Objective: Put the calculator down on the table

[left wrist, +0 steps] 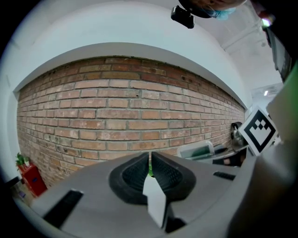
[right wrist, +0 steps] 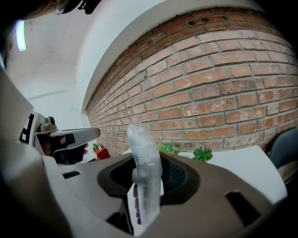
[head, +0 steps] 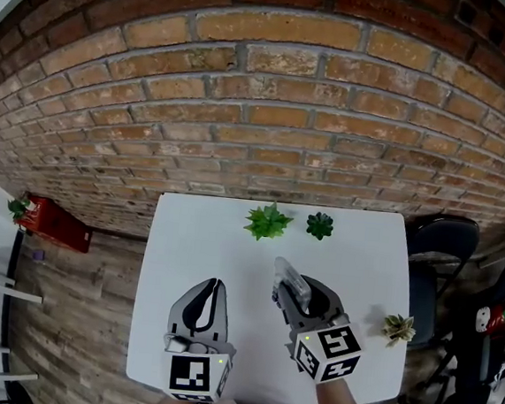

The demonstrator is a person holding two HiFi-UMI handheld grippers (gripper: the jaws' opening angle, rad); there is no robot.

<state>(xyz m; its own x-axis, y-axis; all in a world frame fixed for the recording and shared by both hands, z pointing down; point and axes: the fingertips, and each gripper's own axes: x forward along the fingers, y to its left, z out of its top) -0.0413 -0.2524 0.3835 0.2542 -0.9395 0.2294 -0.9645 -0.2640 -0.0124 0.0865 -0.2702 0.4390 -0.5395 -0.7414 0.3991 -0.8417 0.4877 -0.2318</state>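
Observation:
The calculator (head: pixel 288 277) is a pale, slim slab that stands on edge between the jaws of my right gripper (head: pixel 295 297), above the middle of the white table (head: pixel 196 236). In the right gripper view the calculator (right wrist: pixel 144 172) rises upright between the black pads, which are shut on it, and its purple keys show low down. My left gripper (head: pixel 214 287) hovers beside it to the left over the table's near half, its jaws shut and empty (left wrist: pixel 150 169). From the left gripper view the calculator (left wrist: pixel 195 150) shows off to the right.
Two small green plants (head: pixel 267 221) (head: pixel 319 225) stand at the table's far edge by the brick wall. A pale plant (head: pixel 398 327) sits near the right edge. A black chair (head: pixel 443 251) stands to the right, and a red box (head: pixel 55 224) lies on the floor at left.

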